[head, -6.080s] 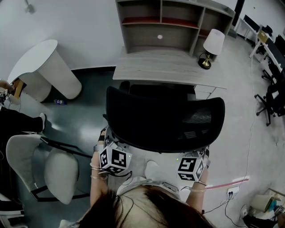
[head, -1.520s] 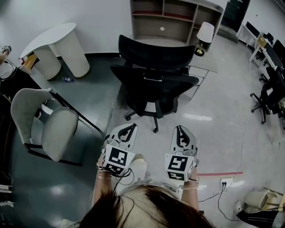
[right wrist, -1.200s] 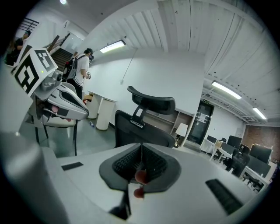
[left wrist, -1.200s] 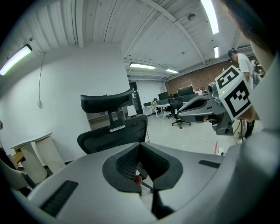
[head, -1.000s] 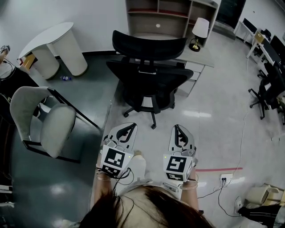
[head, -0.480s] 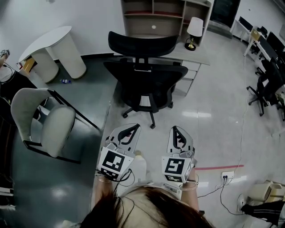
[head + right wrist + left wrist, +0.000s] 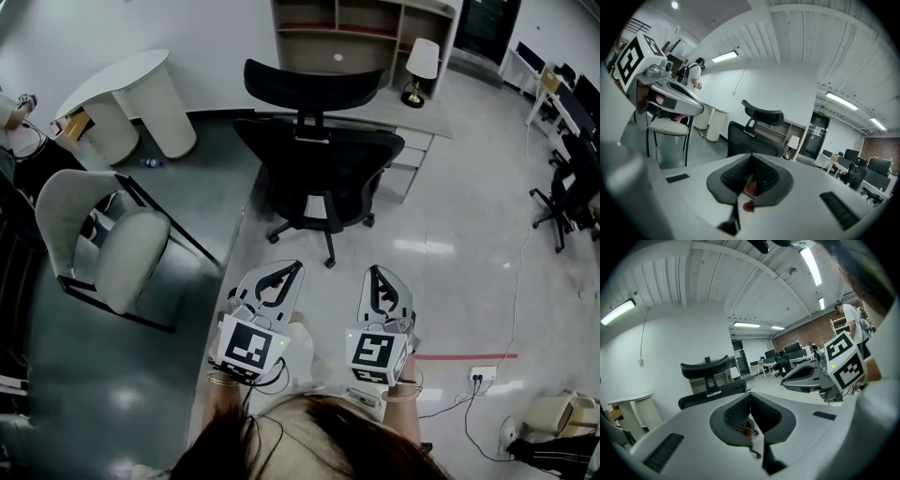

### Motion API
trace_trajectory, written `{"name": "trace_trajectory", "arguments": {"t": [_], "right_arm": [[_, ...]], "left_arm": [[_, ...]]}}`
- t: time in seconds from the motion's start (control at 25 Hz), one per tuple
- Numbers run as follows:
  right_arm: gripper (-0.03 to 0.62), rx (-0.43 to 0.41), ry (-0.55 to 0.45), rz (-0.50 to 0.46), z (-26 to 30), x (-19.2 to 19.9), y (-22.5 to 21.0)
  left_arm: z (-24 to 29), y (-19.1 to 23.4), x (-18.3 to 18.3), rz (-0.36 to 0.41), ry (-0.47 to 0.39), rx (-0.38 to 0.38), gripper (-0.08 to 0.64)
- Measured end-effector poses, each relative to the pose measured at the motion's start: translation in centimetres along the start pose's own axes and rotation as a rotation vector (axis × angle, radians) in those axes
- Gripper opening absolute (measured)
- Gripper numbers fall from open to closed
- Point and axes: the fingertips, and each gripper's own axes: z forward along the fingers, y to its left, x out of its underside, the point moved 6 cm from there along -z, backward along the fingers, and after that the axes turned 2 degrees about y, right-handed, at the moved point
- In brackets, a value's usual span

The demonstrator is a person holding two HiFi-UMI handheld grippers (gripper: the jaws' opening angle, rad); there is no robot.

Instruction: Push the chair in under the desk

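Chair (image 7: 323,173) is straight ahead of both my tools and well apart from them, backrest facing me, seat end toward the worktop (image 7: 427,120). In the head view the headrest (image 7: 314,84) overlaps the worktop's near edge, so I judge the seat is under it or close to that. The backrest hides how deep it goes. The star base (image 7: 328,246) sticks out on my side.

Left tool (image 7: 289,272) is clenched with nothing between the jaws. Right tool (image 7: 378,277) is the same, clenched and empty. They're held side by side, noses at the chair back, dipping only slightly. Shut jaws make a blunt front for shoving a backrest, and there's nothing here to pinch. Neither touches the chair, and bare floor lies between the tips and the base. My read is that the push is done, or needs one last nudge if the seat isn't fully in.

Beyond the chair, ahead-right of the right tool, a lamp (image 7: 425,66) stands on the worktop, with a shelf unit (image 7: 366,28) behind it. A grey side chair (image 7: 112,253) sits off to the left of the left tool, clear of the push line. A white round table (image 7: 131,103) is further ahead-left.
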Motion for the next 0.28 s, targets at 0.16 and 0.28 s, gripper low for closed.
{"name": "trace_trajectory", "arguments": {"t": [0.16, 0.28], "right_arm": [[0.025, -0.004, -0.004, 0.002, -0.8, 0.4, 0.1], [0.025, -0.007, -0.005, 0.004, -1.3, 0.7, 0.2]], "left_arm": [[-1.0, -0.6, -0.3, 0.011, -0.024, -0.021, 0.012], [-1.6, -1.0, -0.5, 0.007, -0.047, -0.038, 0.012]]}}
